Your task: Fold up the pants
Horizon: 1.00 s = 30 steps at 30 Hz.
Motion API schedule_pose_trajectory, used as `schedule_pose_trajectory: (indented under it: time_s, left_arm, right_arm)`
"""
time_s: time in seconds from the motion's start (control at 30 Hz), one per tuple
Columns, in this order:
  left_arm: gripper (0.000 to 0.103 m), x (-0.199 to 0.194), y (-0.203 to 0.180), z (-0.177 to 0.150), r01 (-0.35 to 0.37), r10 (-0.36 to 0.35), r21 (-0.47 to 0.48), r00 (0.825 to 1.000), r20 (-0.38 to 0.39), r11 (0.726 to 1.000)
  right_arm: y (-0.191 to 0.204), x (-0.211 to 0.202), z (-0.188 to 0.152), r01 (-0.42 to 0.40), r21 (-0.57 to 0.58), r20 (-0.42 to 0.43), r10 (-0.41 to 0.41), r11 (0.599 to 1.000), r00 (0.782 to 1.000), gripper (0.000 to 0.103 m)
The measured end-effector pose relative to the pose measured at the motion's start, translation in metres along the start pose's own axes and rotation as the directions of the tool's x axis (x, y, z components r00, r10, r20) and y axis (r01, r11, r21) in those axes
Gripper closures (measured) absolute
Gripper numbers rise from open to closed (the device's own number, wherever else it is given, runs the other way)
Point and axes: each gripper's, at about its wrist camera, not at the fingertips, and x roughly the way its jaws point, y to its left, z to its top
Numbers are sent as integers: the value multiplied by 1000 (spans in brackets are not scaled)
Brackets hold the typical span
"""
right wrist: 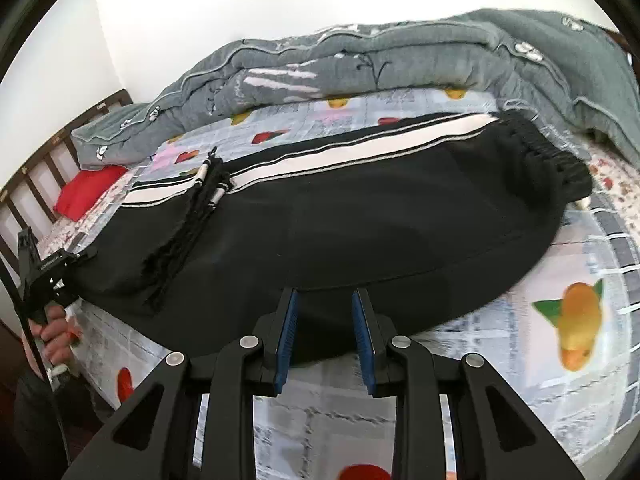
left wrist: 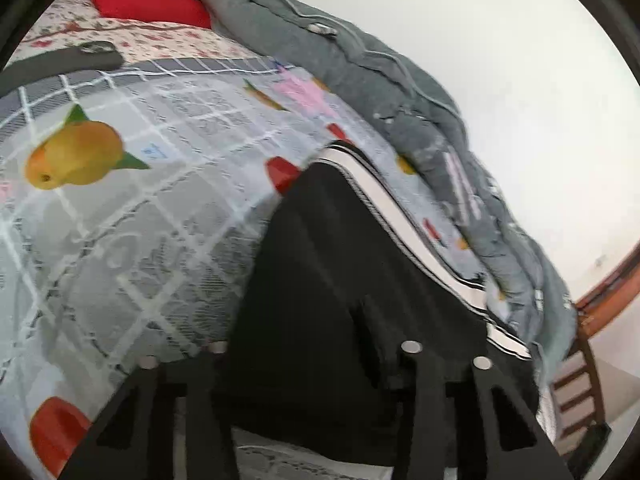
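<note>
Scanning from the right wrist camera, I log the following.

1. Person's hand (right wrist: 52, 330), far left, wrapped round the handle of the left gripper (right wrist: 78, 258). Its tip meets the left end of the pants. From its own camera black cloth covers the pads, so I cannot tell whether the claw is pinching.
2. Slatted wooden bed end (right wrist: 40, 184), behind that gripper.
3. Red pillow (right wrist: 88, 196), beside the slats, at the foot of the grey quilt (right wrist: 360, 64), which is heaped along the far side of the bed.
4. Pants (right wrist: 360, 232): black with a white side stripe, lying flat and lengthwise across the bed. Drawstring (right wrist: 208, 178) with metal tips rests on the left part. The gathered elastic end lies to the right.
5. Right gripper (right wrist: 324, 340): claw spread, blue pads apart, the near edge of the pants running between them, unpinched.
6. Grid-patterned bedsheet (right wrist: 520, 360) with a printed orange fruit, under everything.
</note>
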Motion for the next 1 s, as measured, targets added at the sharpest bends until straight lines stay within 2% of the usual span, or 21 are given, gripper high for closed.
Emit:
schedule_pose_trajectory:
  time_s: [0.1,0.2,0.27,0.43,0.57,0.67,0.77,0.83,0.9,0.97,1.0]
  left_arm:
    - [72,-1,-10,4,-57,57,19,998,1,998]
    - [84,-7,-36,5,-105,101,100,994,40,989]
    - [86,-12,-59,5,-121,111,157,991,73,980]
    - [87,-28,-132,4,-104,62,297,987,148,949]
    - [87,-31,-200,-16,-74,8,427,988,155,901]
    - [87,-22,-252,-45,-41,-32,518,991,131,854]
    - [87,-10,-290,-77,-9,-55,572,994,96,820]
    - [87,4,-310,-101,10,-56,580,997,60,814]
    - [87,24,-325,-130,54,-60,576,998,-9,816]
    - [87,46,-336,-160,77,-47,603,997,-65,794]
    - [87,61,-340,-177,76,-16,620,995,-102,781]
  right_arm:
    - [-9,-6,-4,21,-10,-6,-21,1000,1000,75]
    - [-17,-12,-6,72,-30,4,-72,997,997,75]
    - [-23,-18,-7,113,-49,16,-113,992,994,75]
    - [-49,-34,-11,167,-44,30,-166,985,986,75]
    - [-77,-49,-14,205,-11,40,-204,979,978,75]
    - [-99,-64,-19,264,7,52,-264,965,963,75]
    - [-126,-81,-29,287,47,57,-289,957,956,75]
    - [-144,-90,-38,294,82,53,-298,952,953,75]
    - [-158,-97,-47,292,119,46,-299,949,953,75]
    - [-170,-101,-55,283,162,36,-292,946,956,75]
    - [-174,-104,-58,278,180,31,-288,944,957,75]
